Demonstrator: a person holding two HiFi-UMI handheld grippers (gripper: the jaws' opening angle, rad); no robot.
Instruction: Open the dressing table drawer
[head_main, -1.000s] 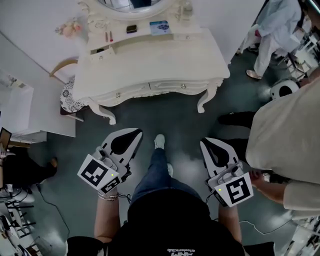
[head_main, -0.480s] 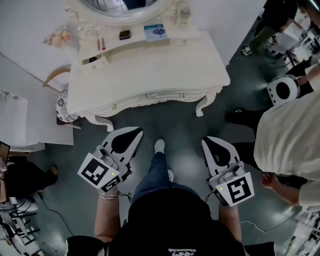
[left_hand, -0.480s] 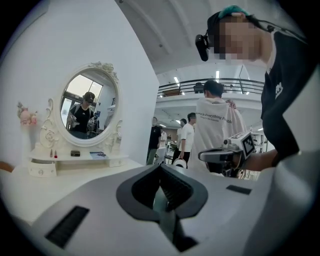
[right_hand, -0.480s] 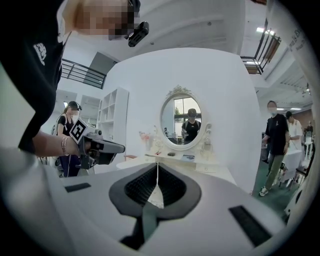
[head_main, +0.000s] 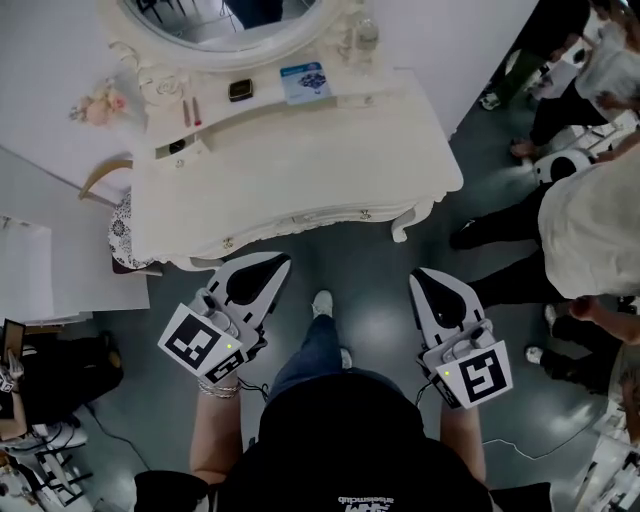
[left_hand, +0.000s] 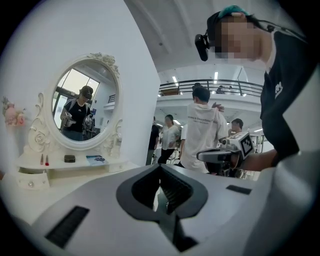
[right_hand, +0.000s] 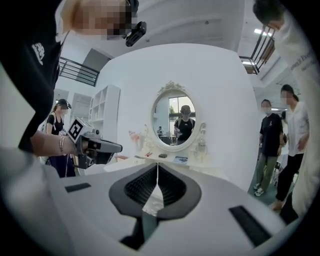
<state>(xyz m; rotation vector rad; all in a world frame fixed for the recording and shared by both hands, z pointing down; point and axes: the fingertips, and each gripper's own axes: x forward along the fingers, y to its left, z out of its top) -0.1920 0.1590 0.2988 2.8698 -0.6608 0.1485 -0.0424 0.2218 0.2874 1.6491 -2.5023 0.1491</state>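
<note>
The left gripper (head_main: 264, 270) has its jaws pressed together with nothing between them, and the right gripper (head_main: 424, 282) is the same, closed and empty. Both hang short of the dressing table (head_main: 300, 150), touching nothing. The drawers sit in its front apron, facing the person, each marked by a small knob: the left knob (head_main: 228, 243) and the right knob (head_main: 365, 214).

Likely trouble from here:
- Closed jaws cannot take a knob. If they arrive this way they will only butt the front.
- The knobs are small and rounded, so an off-centre pinch may slip off when pulled.
- The task names one drawer and the front shows two, so the wrong one could be pulled.
- A sharp tug could jolt the loose things on the upper shelf.
- Bystanders (head_main: 590, 220) stand close on the right, which leaves little room for the right elbow.

Count: two grippers, two front knobs, one oval mirror (head_main: 230, 20), one dark compact (head_main: 239, 90), one blue booklet (head_main: 303, 80), two red sticks (left_hand: 44, 160), one spray of pink flowers (head_main: 95, 103) and at least two bystanders.
</note>
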